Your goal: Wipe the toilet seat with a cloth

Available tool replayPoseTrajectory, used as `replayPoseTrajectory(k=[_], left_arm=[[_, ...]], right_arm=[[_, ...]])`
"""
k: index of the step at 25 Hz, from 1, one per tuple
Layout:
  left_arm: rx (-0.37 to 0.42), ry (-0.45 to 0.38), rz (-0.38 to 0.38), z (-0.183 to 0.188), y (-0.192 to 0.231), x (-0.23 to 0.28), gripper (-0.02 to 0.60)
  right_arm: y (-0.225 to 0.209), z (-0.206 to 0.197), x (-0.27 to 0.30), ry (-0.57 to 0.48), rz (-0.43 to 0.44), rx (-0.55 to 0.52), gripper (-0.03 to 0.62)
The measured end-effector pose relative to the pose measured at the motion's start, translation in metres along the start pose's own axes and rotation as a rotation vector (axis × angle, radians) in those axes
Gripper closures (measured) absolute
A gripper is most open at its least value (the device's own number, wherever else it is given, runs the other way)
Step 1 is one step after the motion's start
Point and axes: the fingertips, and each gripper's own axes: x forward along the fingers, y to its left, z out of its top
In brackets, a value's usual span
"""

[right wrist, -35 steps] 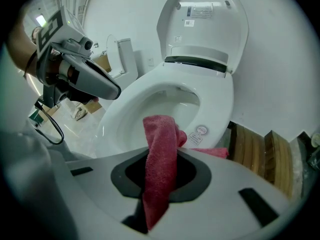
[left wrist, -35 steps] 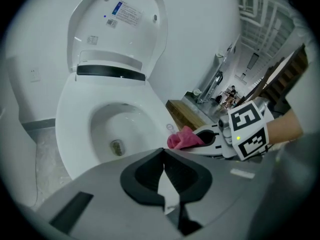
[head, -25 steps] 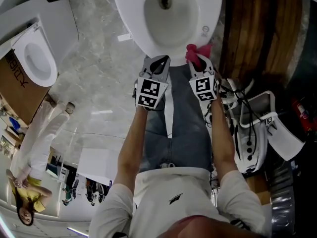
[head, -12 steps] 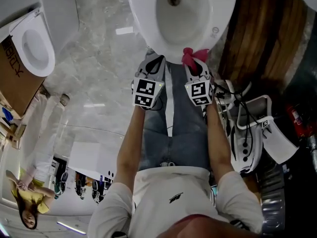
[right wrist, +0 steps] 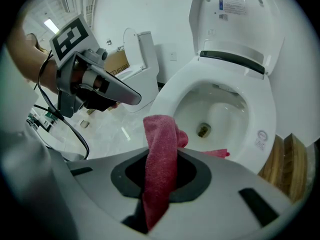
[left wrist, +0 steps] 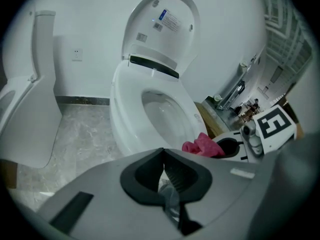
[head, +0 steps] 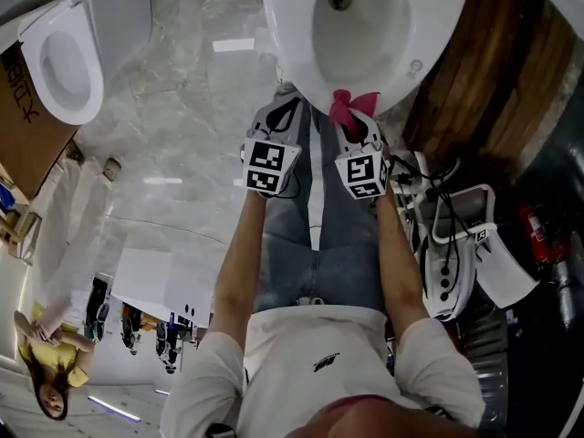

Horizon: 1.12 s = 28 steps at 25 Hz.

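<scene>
The white toilet has its lid (left wrist: 165, 24) up, and its seat (head: 297, 67) rings the bowl at the top of the head view. My right gripper (head: 350, 124) is shut on a pink cloth (head: 346, 108), which hangs from its jaws at the seat's front edge. In the right gripper view the cloth (right wrist: 160, 164) drapes down between the jaws, just short of the seat (right wrist: 262, 116). My left gripper (head: 285, 112) is beside it to the left, shut and holding nothing, just in front of the seat (left wrist: 122, 101). The cloth (left wrist: 202, 145) also shows in the left gripper view.
A second toilet (head: 59, 62) and a cardboard box (head: 23, 126) stand at the left on the marble floor (head: 182, 153). A wooden panel (head: 493, 80) and a white device with black cables (head: 456, 254) lie at the right. A person in yellow (head: 41, 372) is at bottom left.
Both grippers have moved closer to the toilet's front edge. The pink cloth now reaches the seat's front edge. The toilet sits further right in the head view.
</scene>
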Motion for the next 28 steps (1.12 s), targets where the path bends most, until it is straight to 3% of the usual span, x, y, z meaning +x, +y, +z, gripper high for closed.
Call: replayPoseTrajectory(k=[10,28], left_arm=[[-0.051,-0.023,0.029,0.001,0.027,-0.010,0.571],[-0.063,-0.052,0.089,0.022,0.071,-0.029,0.571]], right_arm=[[0.034,0.030,0.023,-0.011,0.066,-0.085,0.542],[0.026,0.097,0.054,-0.073,0.111,-0.027,0.542]])
